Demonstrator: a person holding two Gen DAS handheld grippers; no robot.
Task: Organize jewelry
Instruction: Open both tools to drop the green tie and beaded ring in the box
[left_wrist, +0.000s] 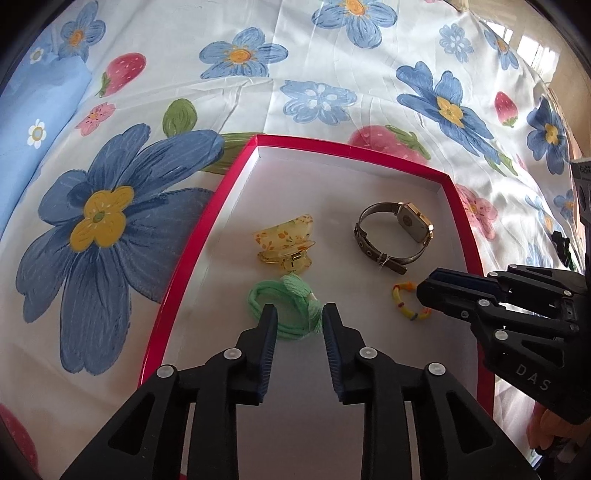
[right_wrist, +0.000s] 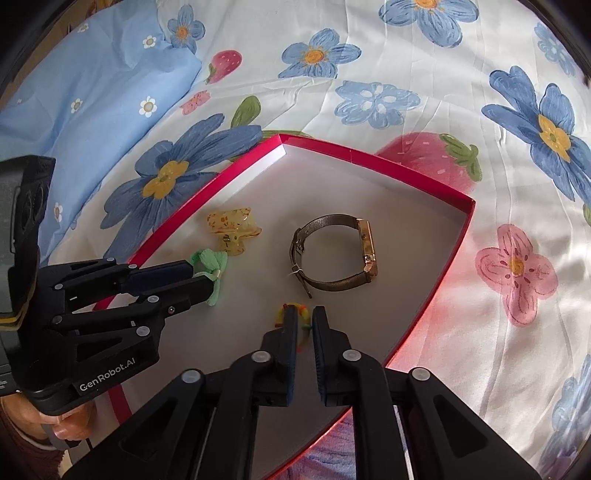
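Note:
A red-rimmed box (left_wrist: 207, 221) with a white floor lies on a floral bedsheet. Inside it lie a yellow hair claw (left_wrist: 286, 242), a wristwatch (left_wrist: 397, 236), a green hair tie (left_wrist: 286, 308) and a yellow beaded ring (left_wrist: 408, 301). My left gripper (left_wrist: 300, 314) is open, its fingers astride the near part of the green hair tie. My right gripper (right_wrist: 304, 317) is slightly open around the beaded ring (right_wrist: 295, 312), which lies on the box floor. The right gripper also shows in the left wrist view (left_wrist: 424, 291), and the left gripper in the right wrist view (right_wrist: 197, 284).
The floral sheet (left_wrist: 332, 92) surrounds the box. A blue pillow (right_wrist: 92, 92) lies at the far left. The watch (right_wrist: 332, 254) and the hair claw (right_wrist: 231, 229) sit just beyond the grippers. The box rim (right_wrist: 424, 184) is low.

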